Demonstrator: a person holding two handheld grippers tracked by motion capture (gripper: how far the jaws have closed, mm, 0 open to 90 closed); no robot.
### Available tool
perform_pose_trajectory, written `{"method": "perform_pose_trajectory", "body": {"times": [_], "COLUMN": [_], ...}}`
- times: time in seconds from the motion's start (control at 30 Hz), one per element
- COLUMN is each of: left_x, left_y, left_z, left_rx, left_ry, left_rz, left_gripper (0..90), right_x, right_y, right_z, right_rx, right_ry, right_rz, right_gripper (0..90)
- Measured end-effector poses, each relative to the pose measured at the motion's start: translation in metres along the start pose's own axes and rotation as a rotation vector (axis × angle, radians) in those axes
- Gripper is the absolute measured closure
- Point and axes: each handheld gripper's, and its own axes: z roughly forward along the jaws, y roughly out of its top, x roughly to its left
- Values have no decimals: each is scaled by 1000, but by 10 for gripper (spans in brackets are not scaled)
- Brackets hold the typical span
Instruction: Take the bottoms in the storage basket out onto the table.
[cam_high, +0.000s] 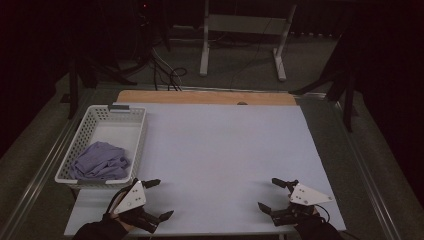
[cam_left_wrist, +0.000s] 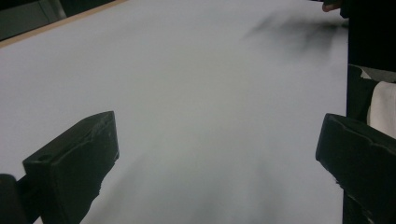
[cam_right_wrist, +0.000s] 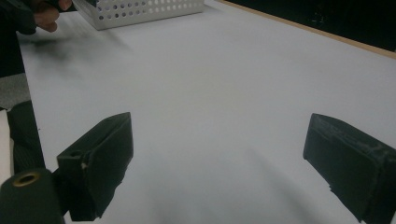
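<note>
I see my left gripper (cam_high: 160, 199) and right gripper (cam_high: 274, 195) both released, holding nothing. The purple cloth (cam_high: 101, 161) lies crumpled in the basket (cam_high: 137, 131) beyond the left gripper, seemingly without a clear long axis.

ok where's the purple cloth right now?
High view: the purple cloth lies crumpled in the near end of the white basket at the table's left edge, just beyond the open left gripper.

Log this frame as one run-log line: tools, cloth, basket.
left tool: open, empty, by basket | right tool: open, empty | purple cloth: crumpled inside white basket | white table sheet: bare between tools
</note>
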Motion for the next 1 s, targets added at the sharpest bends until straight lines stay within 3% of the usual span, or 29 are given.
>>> {"method": "perform_pose_trajectory", "body": {"times": [0.17, 0.37, 0.7, 0.9, 0.93, 1.0], "left_x": [0, 0, 2, 4, 3, 1], "left_y": [0, 0, 0, -4, -4, -4], "left_z": [2, 3, 8, 11, 10, 8], "left_rx": [9, 15, 21, 33, 35, 37], "left_ry": [-1, -6, -18, -30, -30, -23], "left_rz": [7, 5, 0, 8, 9, 17], "left_gripper": [2, 2, 2, 2, 2, 2], "right_x": [-2, -3, -4, -4, -2, -1], "right_y": [-1, -1, -2, -3, -3, -2], "right_z": [0, 0, 2, 9, 9, 9], "right_rx": [2, 0, -6, 33, 49, 44], "right_ry": [4, -20, -15, -26, -47, -50], "right_rz": [29, 18, 21, 24, -3, -12], "right_gripper": [86, 86, 87, 87, 87, 87]}}
